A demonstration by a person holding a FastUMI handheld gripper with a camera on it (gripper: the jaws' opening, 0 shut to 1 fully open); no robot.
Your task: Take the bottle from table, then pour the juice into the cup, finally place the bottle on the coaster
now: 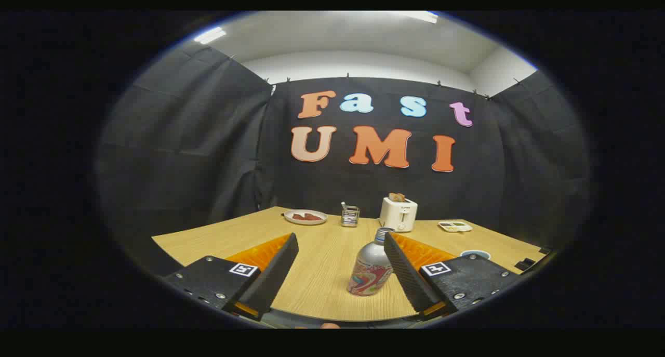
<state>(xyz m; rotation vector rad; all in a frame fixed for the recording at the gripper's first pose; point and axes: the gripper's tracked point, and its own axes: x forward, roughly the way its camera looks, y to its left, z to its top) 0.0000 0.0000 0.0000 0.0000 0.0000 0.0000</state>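
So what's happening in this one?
A person's handheld gripper is open, lining up on the bottle, which stands upright on the wooden table between the fingers, close to the right one; neither finger presses on it. Beyond it at the back are a toaster, a plate, a small metal holder and a flat tray.

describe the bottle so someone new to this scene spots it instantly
On the wooden table, look at the near edge, not the back row with the plate, rack and toaster. The bottle stands upright between the open gripper fingers, close against the right one. Only it has a silver shoulder, screw cap and swirly red-teal label.
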